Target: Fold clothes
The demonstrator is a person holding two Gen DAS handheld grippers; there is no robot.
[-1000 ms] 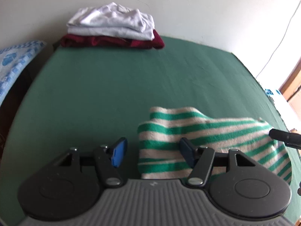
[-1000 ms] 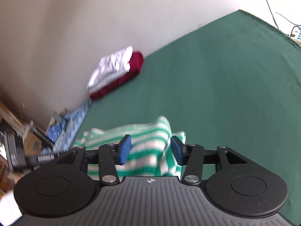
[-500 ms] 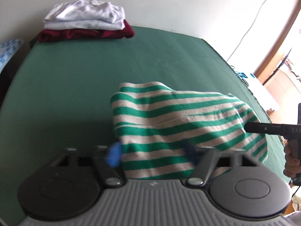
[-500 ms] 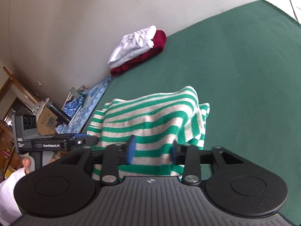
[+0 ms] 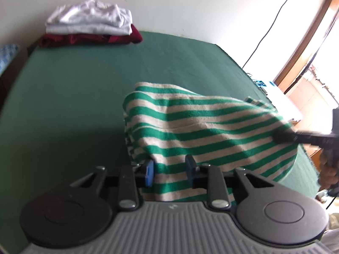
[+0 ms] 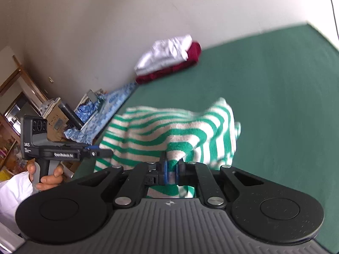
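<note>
The right gripper [image 6: 172, 170] has its blue pads pressed together on a fold of the striped garment [image 6: 173, 131], pinching the cloth between them. The left gripper [image 5: 169, 170] has its jaws spread part way; the green and cream cloth lies between the pads [image 5: 150, 172], but it is hard to tell if they touch it, because the picture is a little blurred there.

The striped garment is bunched and lifted at the near edge of the green cover [image 5: 74, 80], and its far part rests on the cover. In the left view the black tip of the right gripper is at the right end of the garment, and the person's right hand [image 5: 328, 169] below it is cut off by the edge of the picture. In the right view the left hand [image 6: 45, 174] grips the handle of the left gripper at the left side of the garment, next to a white sleeve [image 6: 12, 188].

At the far corner of the green cover, well apart from the garment, a stack of folded clothes [image 5: 89, 23] lies against the wall [image 5: 190, 4]: white pieces on top of a dark red one. There is no container on the cover. Left of the cover there is a blue patterned cloth [image 6: 110, 105] and a cardboard box [image 6: 56, 120]; what is in the box I cannot make out
</note>
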